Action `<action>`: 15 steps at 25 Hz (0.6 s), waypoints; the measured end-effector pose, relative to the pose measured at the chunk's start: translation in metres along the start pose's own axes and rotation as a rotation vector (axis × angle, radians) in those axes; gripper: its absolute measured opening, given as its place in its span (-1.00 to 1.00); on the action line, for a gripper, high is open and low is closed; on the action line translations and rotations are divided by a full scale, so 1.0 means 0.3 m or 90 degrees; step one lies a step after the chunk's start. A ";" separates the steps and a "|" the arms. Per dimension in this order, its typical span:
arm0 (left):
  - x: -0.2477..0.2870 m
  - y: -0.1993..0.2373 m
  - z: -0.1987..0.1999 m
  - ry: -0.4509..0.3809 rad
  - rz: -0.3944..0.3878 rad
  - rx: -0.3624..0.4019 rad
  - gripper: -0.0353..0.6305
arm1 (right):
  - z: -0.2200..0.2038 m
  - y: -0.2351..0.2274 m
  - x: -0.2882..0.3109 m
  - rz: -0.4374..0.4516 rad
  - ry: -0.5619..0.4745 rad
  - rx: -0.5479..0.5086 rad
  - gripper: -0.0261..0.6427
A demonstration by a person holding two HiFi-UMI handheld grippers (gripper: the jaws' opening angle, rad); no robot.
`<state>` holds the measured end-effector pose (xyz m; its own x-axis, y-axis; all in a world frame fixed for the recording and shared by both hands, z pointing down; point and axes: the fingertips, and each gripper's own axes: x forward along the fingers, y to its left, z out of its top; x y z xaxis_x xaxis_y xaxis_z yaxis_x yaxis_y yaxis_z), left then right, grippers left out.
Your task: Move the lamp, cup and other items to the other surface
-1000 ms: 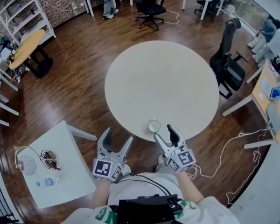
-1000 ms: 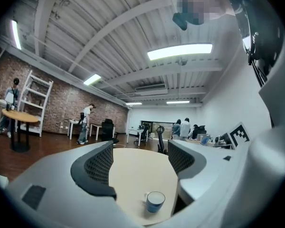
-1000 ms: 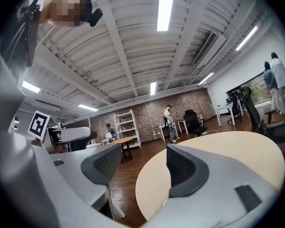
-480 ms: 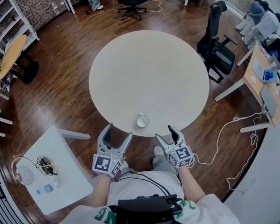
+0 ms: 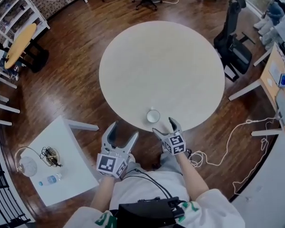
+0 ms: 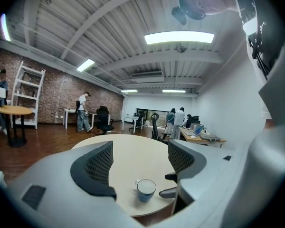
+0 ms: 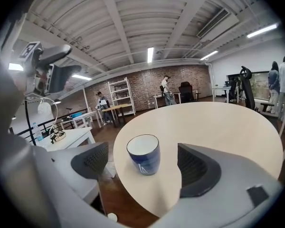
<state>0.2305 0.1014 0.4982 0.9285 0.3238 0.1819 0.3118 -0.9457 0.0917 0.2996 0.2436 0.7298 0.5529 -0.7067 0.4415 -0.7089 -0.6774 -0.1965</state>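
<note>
A blue cup with a white inside stands upright near the front edge of the round beige table. My right gripper is just short of it, and its jaws have just been opening. They are open, with nothing between them. In the right gripper view the cup stands free beyond the tips of that gripper. My left gripper hangs open off the table's edge, and the cup lies ahead of it. A lamp, a cable bundle and a bottle sit on the small white table.
A black office chair stands right of the round table. A white cable trails on the wood floor at the right. A wooden desk lines the right edge, and a small yellow table stands at the upper left.
My right gripper has sunk toward the table's edge and its jaws stand wider. The cup has stayed on the round table. The left gripper has dropped a little.
</note>
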 end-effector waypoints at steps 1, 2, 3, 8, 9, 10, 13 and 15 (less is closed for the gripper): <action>-0.012 0.002 0.003 -0.002 0.006 0.002 0.17 | -0.001 0.004 0.034 0.003 0.006 -0.008 0.54; -0.023 0.002 0.007 -0.005 0.013 0.005 0.17 | 0.005 0.007 0.064 0.007 0.011 -0.017 0.54; -0.034 0.001 0.010 -0.006 0.020 0.006 0.17 | 0.012 0.010 0.089 0.010 0.015 -0.024 0.54; -0.115 0.017 0.005 -0.010 0.065 -0.005 0.17 | -0.017 0.004 0.200 0.003 0.040 -0.029 0.66; -0.138 0.027 0.001 -0.011 0.074 -0.008 0.17 | -0.022 0.001 0.219 -0.006 0.045 -0.020 0.65; -0.162 0.038 -0.002 -0.013 0.083 -0.012 0.17 | -0.026 -0.001 0.236 -0.015 0.050 -0.013 0.65; -0.220 0.065 -0.002 -0.020 0.109 -0.019 0.17 | -0.038 -0.002 0.283 -0.015 0.070 -0.023 0.63; -0.245 0.074 0.000 -0.023 0.123 -0.013 0.17 | -0.060 -0.006 0.313 -0.001 0.080 -0.033 0.54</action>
<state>0.1691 0.0565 0.4869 0.9775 0.1347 0.1626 0.1233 -0.9893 0.0782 0.3450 0.1822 0.7872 0.4970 -0.6725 0.5484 -0.7320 -0.6643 -0.1512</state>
